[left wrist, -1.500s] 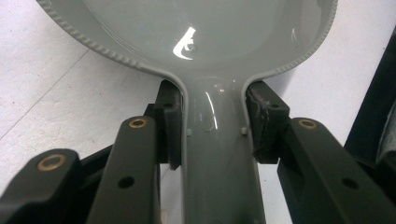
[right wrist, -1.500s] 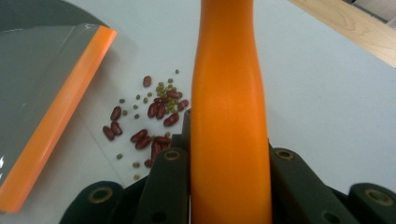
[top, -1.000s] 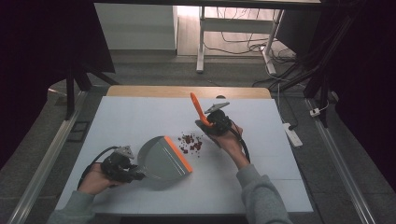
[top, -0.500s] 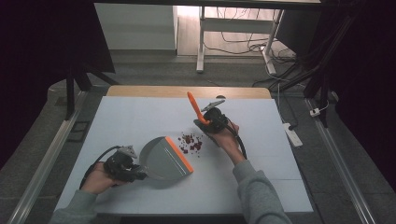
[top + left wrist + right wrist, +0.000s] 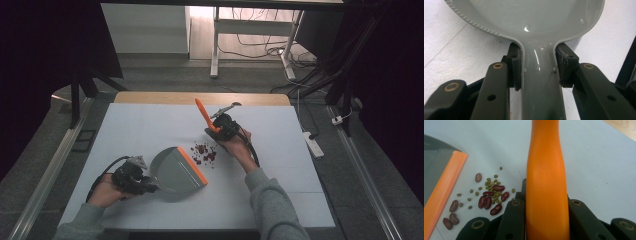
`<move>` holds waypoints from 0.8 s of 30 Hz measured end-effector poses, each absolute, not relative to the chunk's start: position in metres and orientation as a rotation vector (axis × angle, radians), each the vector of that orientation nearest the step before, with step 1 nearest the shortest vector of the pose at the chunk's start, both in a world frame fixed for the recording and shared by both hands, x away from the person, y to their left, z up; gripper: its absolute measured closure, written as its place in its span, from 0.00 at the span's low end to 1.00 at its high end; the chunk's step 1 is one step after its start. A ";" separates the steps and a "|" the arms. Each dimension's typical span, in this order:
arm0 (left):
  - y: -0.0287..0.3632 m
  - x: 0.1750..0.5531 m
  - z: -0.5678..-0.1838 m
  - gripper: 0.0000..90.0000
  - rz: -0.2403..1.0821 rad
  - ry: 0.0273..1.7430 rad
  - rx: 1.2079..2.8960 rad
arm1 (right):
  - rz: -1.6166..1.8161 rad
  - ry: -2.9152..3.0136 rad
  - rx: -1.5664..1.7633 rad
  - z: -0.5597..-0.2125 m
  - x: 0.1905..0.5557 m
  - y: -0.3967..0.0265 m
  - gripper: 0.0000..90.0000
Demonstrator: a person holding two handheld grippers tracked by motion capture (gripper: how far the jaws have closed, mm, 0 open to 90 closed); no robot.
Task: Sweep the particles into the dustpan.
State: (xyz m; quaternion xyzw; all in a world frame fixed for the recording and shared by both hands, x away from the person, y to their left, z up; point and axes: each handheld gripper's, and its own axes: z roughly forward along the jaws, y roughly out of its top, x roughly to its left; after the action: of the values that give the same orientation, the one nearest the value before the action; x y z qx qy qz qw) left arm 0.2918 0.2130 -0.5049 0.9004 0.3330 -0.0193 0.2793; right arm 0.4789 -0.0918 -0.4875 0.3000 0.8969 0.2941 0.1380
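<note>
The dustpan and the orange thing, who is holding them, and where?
The left hand-held gripper clamps the grey dustpan by its handle neck. The right hand-held gripper clamps the orange brush handle low down.

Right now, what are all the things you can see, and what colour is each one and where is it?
Dustpan: one, grey with an orange front lip, lying on the table left of the beans, its handle clamped in the left gripper.
Brush handle: one, orange, held in the right gripper, sticking up above the table; its bristles cannot be seen.
Beans: a small scattered pile, dark red big ones and small green ones, on the table between the dustpan lip and the brush.
Table: one, white top with a wooden far edge.
Left gripper: one, black, bottom left.
Right gripper: one, black, middle of the table.
Sleeves: two, grey, bottom edge.
</note>
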 end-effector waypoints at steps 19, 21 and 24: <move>0.212 0.292 -0.505 0.68 -0.050 0.894 2.417 | 0.734 2.669 0.873 -0.492 0.487 -0.070 0.86; 0.212 0.292 -0.505 0.68 -0.051 0.895 2.417 | 0.730 2.676 0.869 -0.492 0.487 -0.068 0.86; 0.212 0.292 -0.505 0.68 -0.054 0.895 2.416 | 0.706 2.693 0.850 -0.493 0.486 -0.065 0.86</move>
State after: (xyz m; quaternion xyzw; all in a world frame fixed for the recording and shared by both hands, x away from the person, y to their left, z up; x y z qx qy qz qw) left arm 0.2924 0.2122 -0.5054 0.9004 0.3336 -0.0203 0.2786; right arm 0.4855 -0.0651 -0.4926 0.2901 0.9190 0.2408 0.1149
